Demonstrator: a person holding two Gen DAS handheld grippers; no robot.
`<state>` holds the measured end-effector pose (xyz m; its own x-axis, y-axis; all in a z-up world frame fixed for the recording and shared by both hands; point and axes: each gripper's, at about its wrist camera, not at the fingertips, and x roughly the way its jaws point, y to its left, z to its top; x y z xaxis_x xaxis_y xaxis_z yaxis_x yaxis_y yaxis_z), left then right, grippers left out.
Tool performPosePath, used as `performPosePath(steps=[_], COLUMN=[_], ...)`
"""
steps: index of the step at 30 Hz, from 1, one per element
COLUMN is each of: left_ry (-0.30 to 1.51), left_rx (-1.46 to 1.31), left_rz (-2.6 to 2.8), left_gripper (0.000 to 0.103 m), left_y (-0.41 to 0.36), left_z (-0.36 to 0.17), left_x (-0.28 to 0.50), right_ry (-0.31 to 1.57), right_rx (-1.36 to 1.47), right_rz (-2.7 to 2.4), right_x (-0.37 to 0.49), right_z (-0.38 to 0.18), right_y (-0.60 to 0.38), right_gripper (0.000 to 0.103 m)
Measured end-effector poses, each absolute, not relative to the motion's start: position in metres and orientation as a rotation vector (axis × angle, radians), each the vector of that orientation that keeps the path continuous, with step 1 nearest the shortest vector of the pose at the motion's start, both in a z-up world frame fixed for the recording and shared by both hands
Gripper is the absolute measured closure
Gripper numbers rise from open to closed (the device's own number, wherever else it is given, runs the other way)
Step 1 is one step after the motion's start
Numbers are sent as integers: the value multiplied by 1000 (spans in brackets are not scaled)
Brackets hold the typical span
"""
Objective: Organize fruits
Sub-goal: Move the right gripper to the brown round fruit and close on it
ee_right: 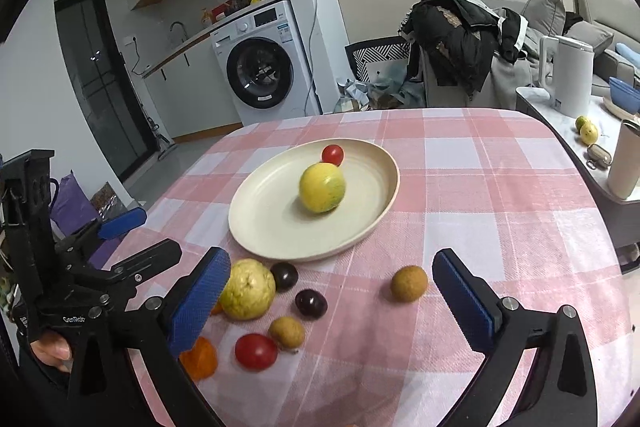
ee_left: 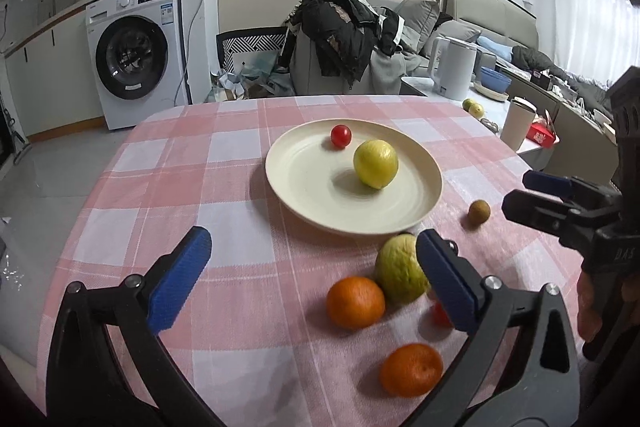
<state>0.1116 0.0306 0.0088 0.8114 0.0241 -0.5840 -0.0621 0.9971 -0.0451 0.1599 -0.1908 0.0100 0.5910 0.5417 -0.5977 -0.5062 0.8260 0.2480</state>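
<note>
A cream plate [ee_left: 304, 183] [ee_right: 264, 215] on the pink checked cloth holds a yellow lemon [ee_left: 376, 163] [ee_right: 322, 187] and a cherry tomato [ee_left: 341, 136] [ee_right: 333, 155]. Near the plate's front edge lie a green-yellow guava [ee_left: 398, 269] [ee_right: 249, 289], two oranges [ee_left: 355, 302] [ee_left: 411, 369], two dark plums [ee_right: 285, 275] [ee_right: 311, 303], a red tomato [ee_right: 256, 351] and two brown longans [ee_right: 409, 283] [ee_right: 286, 332]. My left gripper [ee_left: 316, 271] is open and empty, its right finger beside the guava. My right gripper [ee_right: 330, 287] is open and empty above the loose fruit.
A side table at the right carries a white kettle [ee_left: 454, 67], a cup [ee_left: 518, 123], blue bowls and two small fruits [ee_left: 474, 107]. A chair draped with clothes [ee_left: 340, 35] stands behind the table. A washing machine [ee_left: 136, 55] is at the back left.
</note>
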Motion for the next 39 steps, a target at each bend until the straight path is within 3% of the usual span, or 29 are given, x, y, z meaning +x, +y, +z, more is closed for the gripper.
performPosePath(steps=[39], left_ry=[700], left_rx=[-62], left_rz=[27], left_gripper=[1], left_y=[28], left_z=[-17], left_x=[111], right_ry=[858], right_rx=[-44], right_rz=[491], right_x=[174], right_z=[-26], right_y=[-206], right_gripper=[1])
